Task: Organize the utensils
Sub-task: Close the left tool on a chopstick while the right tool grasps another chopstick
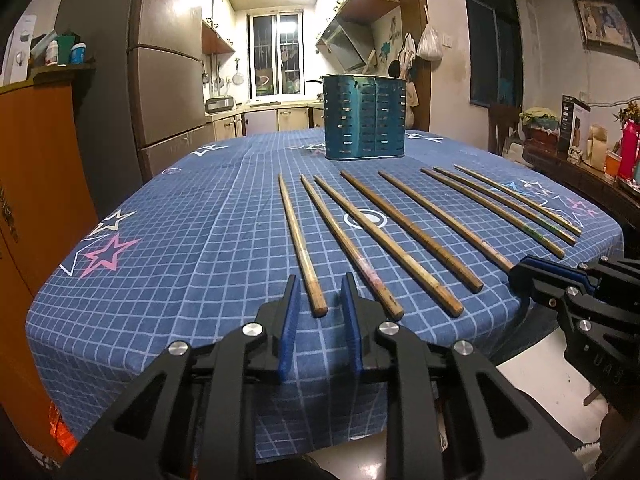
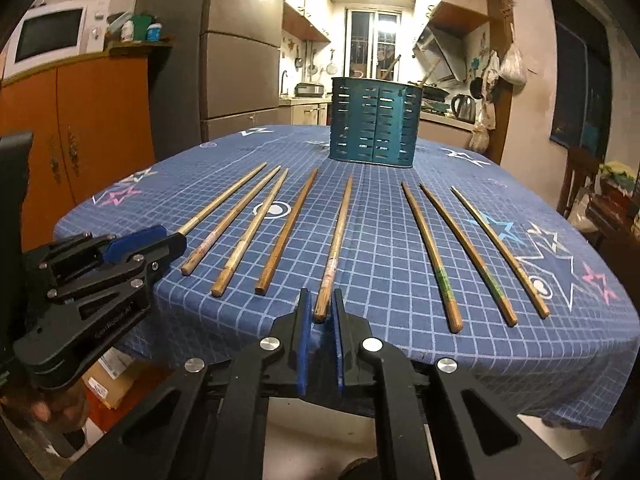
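Observation:
Several wooden chopsticks lie side by side on the blue checked tablecloth [image 1: 192,216], their thick ends toward me. A teal slotted utensil holder [image 1: 364,117] stands upright at the far side; it also shows in the right wrist view [image 2: 375,122]. My left gripper [image 1: 320,292] is open, its jaws on either side of the near end of the leftmost chopstick [image 1: 301,242]. My right gripper [image 2: 321,307] is open with a narrow gap around the near end of a middle chopstick [image 2: 337,240], not clamped on it. Each gripper shows in the other's view, the right one [image 1: 520,276] and the left one [image 2: 172,240].
The table's near edge runs just under both grippers. An orange cabinet [image 2: 100,120] and a fridge [image 1: 168,80] stand to the left. A dark sideboard with boxes and a red flask [image 1: 628,152] stands to the right. A cardboard box [image 2: 112,376] sits on the floor.

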Available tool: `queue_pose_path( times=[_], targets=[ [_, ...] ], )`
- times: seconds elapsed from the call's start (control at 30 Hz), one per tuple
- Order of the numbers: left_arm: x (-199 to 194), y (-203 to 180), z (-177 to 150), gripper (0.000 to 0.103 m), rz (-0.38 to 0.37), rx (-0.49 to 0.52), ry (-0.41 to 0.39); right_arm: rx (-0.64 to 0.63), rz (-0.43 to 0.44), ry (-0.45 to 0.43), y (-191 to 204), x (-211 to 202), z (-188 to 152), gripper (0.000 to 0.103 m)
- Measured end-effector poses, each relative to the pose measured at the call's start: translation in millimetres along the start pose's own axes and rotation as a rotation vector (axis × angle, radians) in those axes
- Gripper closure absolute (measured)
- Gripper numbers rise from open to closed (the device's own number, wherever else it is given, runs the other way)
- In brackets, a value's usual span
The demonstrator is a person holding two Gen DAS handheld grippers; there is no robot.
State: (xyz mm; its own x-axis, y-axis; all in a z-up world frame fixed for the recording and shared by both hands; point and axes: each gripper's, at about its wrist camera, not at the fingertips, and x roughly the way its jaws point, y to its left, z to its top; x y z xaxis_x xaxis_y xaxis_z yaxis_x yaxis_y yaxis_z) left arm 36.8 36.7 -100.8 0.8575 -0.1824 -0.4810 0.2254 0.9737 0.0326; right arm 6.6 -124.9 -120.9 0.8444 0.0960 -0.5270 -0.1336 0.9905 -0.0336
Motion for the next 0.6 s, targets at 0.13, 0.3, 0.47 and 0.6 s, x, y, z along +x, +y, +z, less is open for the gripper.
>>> queue_pose_path(
  times=[0.13, 0.3, 0.47, 0.6],
  targets=[
    [-0.2, 1.1, -0.2, 0.084, -0.008, 0.000, -0.012, 0.029, -0.001, -0.017, -2.2, -0.7, -2.3, 0.092],
    [-0.4, 1.1, -2.3, 0.089, -0.013, 0.001, -0.032, 0.052, -0.007, -0.034, -1.5, -2.0, -5.6, 0.092],
    [-0.6, 5.5, -2.7, 0.095, -0.024, -0.024, -0.033, 0.056, 0.000, -0.030, -2.6, -2.6, -4.7, 0.095],
    [-1.7, 5.4, -4.0, 0.096, -0.012, -0.022, -0.036, 0.072, 0.000, -0.022, -6.9, -3.4, -4.0, 0.095]
  ],
)
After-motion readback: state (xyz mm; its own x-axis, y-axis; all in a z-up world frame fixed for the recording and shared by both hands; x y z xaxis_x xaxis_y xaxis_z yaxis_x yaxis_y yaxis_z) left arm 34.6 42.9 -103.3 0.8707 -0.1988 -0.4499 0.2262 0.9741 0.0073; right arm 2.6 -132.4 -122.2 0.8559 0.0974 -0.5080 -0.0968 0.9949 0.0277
